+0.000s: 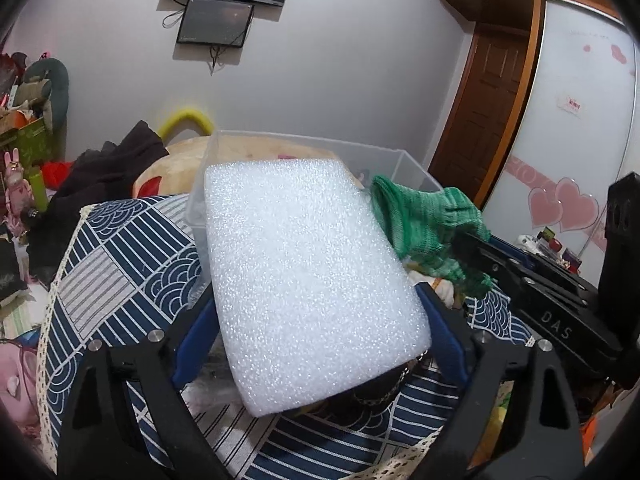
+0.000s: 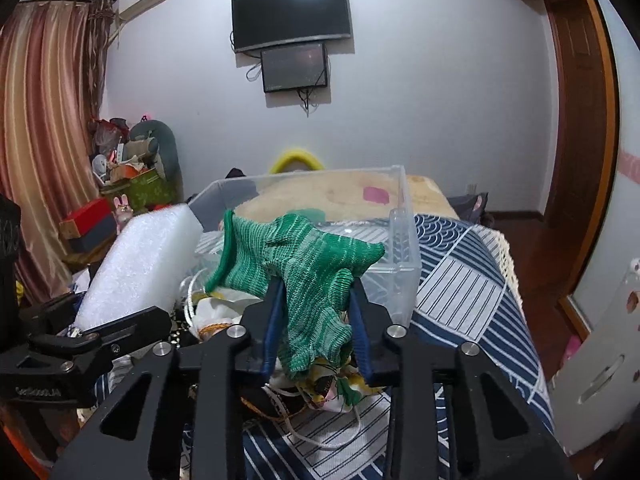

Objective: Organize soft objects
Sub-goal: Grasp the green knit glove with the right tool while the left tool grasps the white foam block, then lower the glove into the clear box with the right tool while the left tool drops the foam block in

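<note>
My left gripper [image 1: 316, 304] is shut on a white foam block [image 1: 308, 276] and holds it tilted above the patterned cloth, its far end over the near rim of the clear plastic bin [image 1: 404, 160]. The foam also shows in the right wrist view [image 2: 136, 260]. My right gripper [image 2: 316, 292] is shut on a green knit glove [image 2: 308, 268] and holds it raised in front of the bin [image 2: 404, 216]. The glove also shows in the left wrist view [image 1: 424, 220], to the right of the foam.
A blue and white patterned cloth [image 2: 472, 280] covers the table. A heap of small soft items and white cord [image 2: 320, 392] lies under my right gripper. Dark clothes [image 1: 100, 176] lie left of the bin. A cluttered shelf [image 2: 132, 184] stands at far left.
</note>
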Demonstrator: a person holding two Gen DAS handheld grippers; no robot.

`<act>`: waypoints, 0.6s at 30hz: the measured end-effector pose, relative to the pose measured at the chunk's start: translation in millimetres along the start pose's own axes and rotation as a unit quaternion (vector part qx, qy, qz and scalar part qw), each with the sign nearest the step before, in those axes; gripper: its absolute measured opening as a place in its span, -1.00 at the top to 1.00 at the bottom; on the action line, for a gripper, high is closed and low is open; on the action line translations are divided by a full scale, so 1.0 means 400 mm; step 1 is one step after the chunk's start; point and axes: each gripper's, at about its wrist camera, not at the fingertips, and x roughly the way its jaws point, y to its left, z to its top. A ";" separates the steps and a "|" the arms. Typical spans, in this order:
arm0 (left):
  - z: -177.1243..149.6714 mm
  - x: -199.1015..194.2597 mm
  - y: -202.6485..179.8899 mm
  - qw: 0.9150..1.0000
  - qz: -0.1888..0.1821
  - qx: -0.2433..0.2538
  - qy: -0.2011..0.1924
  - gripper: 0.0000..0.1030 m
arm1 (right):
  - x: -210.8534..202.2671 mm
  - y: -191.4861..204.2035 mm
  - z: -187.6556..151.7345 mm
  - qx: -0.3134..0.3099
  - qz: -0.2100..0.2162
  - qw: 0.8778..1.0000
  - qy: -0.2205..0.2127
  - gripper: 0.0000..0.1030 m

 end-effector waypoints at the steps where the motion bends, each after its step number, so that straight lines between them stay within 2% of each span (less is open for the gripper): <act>1: 0.003 -0.007 0.003 1.000 -0.001 -0.002 -0.003 -0.79 | -0.010 -0.002 0.004 -0.001 -0.002 1.000 -0.006 0.49; 10: 0.075 -0.076 0.020 0.999 -0.001 0.003 -0.044 -0.79 | -0.058 -0.028 0.042 0.003 -0.011 0.999 -0.045 0.49; 18: 0.163 -0.042 0.056 0.999 0.005 0.002 -0.046 -0.79 | -0.062 -0.034 0.096 -0.001 -0.026 0.997 -0.071 0.49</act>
